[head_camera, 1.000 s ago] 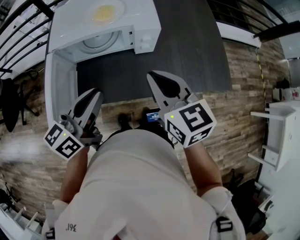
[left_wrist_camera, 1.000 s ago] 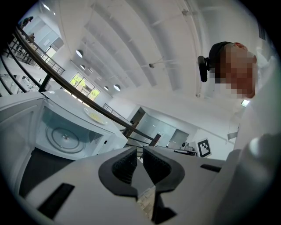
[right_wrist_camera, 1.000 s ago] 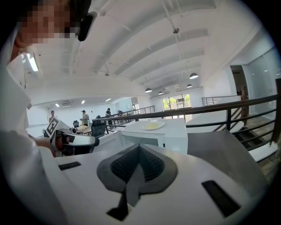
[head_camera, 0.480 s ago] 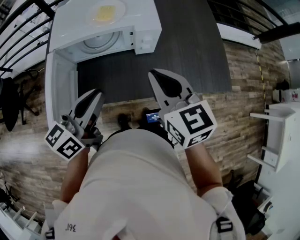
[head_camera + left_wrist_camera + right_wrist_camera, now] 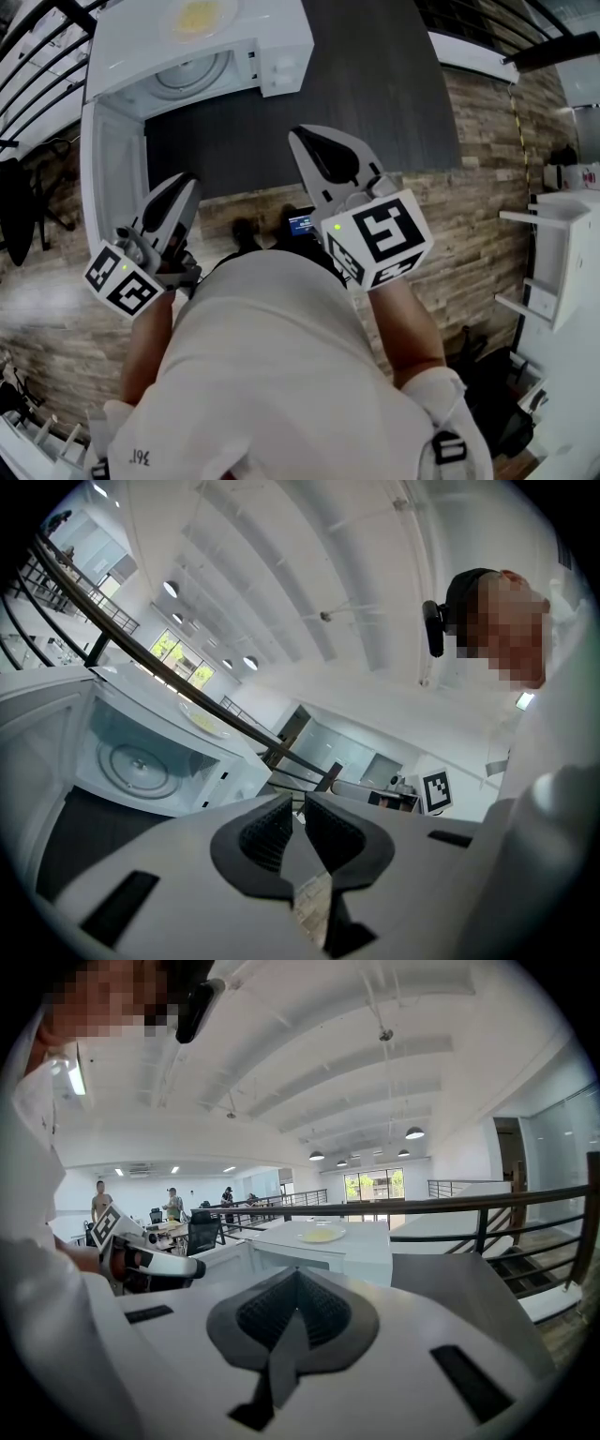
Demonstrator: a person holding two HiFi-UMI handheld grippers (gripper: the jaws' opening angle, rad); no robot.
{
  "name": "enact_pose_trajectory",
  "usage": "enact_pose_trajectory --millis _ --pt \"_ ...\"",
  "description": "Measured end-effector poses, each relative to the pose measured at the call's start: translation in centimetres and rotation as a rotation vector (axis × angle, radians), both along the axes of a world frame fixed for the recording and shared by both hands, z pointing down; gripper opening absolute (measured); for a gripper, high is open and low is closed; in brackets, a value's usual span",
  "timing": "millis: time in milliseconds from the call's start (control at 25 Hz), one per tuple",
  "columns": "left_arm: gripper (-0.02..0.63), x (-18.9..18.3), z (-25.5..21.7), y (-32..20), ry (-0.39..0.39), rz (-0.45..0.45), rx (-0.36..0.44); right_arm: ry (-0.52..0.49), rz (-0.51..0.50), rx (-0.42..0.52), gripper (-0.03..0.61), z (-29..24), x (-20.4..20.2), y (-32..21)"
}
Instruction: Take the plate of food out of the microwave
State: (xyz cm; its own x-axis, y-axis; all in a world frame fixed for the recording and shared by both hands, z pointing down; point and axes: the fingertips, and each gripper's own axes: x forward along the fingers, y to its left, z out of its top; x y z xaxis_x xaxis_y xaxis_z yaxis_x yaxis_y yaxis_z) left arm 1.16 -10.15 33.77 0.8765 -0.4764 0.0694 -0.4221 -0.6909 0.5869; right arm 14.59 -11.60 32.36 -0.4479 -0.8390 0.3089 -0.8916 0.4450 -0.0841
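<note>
A plate of yellow food [image 5: 197, 16] rests on top of the white microwave [image 5: 281, 37] at the back left of the dark counter [image 5: 375, 94]. The microwave's door [image 5: 112, 178] hangs open to the left, and its cavity shows only the bare glass turntable [image 5: 192, 75]. My left gripper [image 5: 178, 187] hovers in front of the door, its jaws a narrow gap apart with nothing between them. My right gripper [image 5: 319, 145] hangs over the counter's front edge, shut and empty. The plate [image 5: 321, 1234] also shows ahead in the right gripper view and faintly [image 5: 202, 722] in the left gripper view.
The counter's front edge runs just beyond both grippers. A white shelf unit [image 5: 553, 272] stands at the right and a dark chair [image 5: 19, 206] at the left. A black railing [image 5: 487, 1204] runs behind the microwave. Several people [image 5: 98, 1199] stand far off.
The head view has shifted a little, so the microwave sits higher and further left in the picture. Both grippers keep their places and their jaws are unchanged.
</note>
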Motion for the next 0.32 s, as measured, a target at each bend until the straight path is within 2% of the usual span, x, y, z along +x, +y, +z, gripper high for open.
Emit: enact_pose_trajectory --millis 320 --pt "0.044 -0.03 0.39 0.00 -0.003 0.008 -0.005 0.009 -0.005 0.006 0.000 0.19 -0.32 -0.19"
